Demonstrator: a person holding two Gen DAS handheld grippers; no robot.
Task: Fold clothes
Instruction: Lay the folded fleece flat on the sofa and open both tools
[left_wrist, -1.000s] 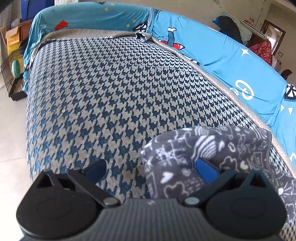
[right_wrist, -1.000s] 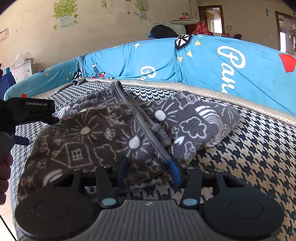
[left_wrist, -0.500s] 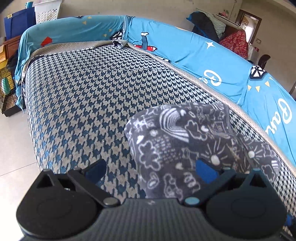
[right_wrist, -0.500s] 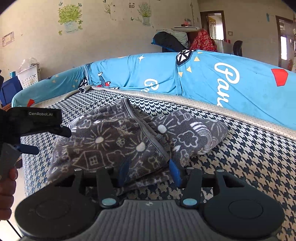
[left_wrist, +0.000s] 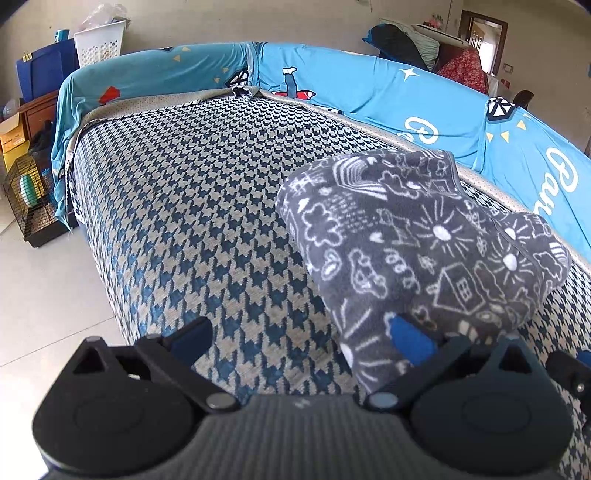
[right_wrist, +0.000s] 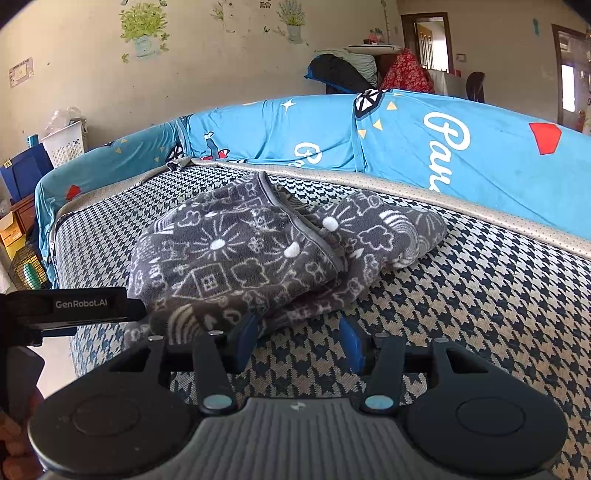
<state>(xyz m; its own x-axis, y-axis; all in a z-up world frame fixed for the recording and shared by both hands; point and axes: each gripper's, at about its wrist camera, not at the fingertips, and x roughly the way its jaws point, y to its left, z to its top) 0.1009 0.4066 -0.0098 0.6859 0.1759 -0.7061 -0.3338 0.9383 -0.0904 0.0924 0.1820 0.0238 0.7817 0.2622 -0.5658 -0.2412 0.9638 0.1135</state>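
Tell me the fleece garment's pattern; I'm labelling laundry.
Dark grey fleece garment with white doodles, clearest in right wrist view.

One grey patterned garment (right_wrist: 258, 254) is seen at the centre of the right wrist frame, on one houndstooth-covered sofa (left_wrist: 192, 206). Two grippers are counted: the left gripper (left_wrist: 299, 332) at the bottom of its own view and the right gripper (right_wrist: 299, 336) likewise. One white basket (left_wrist: 99, 43) and one wire cage (left_wrist: 27, 206) are found at the left of the left wrist frame.

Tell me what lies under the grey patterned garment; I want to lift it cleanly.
Houndstooth sofa cover shows all around the grey garment. Whatever sits beneath its folded layers is hidden.
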